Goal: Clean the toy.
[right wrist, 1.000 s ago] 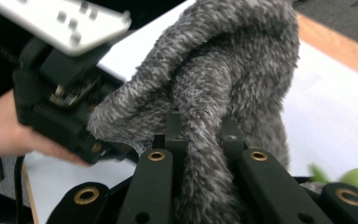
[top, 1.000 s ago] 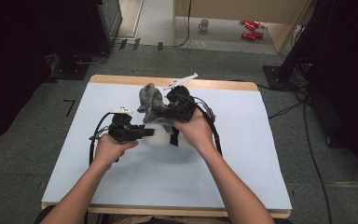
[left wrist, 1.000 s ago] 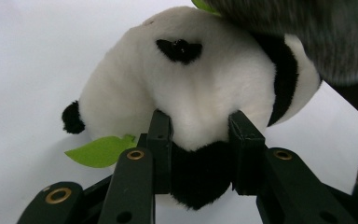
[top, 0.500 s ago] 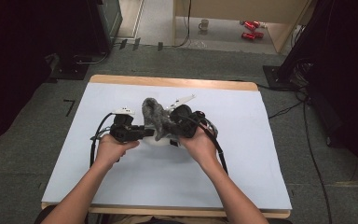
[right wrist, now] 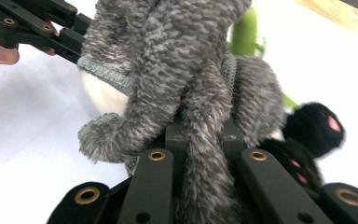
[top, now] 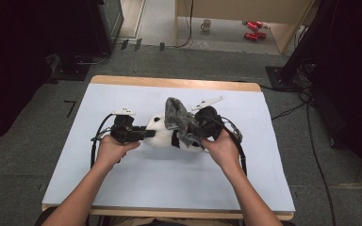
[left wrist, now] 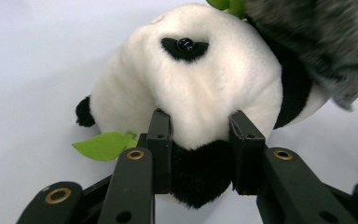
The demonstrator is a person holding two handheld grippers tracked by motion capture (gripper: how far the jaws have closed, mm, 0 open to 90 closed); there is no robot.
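- Rectangular wooden table (top: 169, 83) under a pale blue-white sheet (top: 169, 183), centre of the frame.
- Black-and-white plush panda (top: 162, 136) lying on the sheet, mid-frame.

Your panda (left wrist: 191, 88): soft matt plush, glossy bead eye. Grey cloth (right wrist: 177, 70): fuzzy knit. Fingers (left wrist: 161, 140): matt black plastic. Counter (top: 169, 183): smooth matt sheet.
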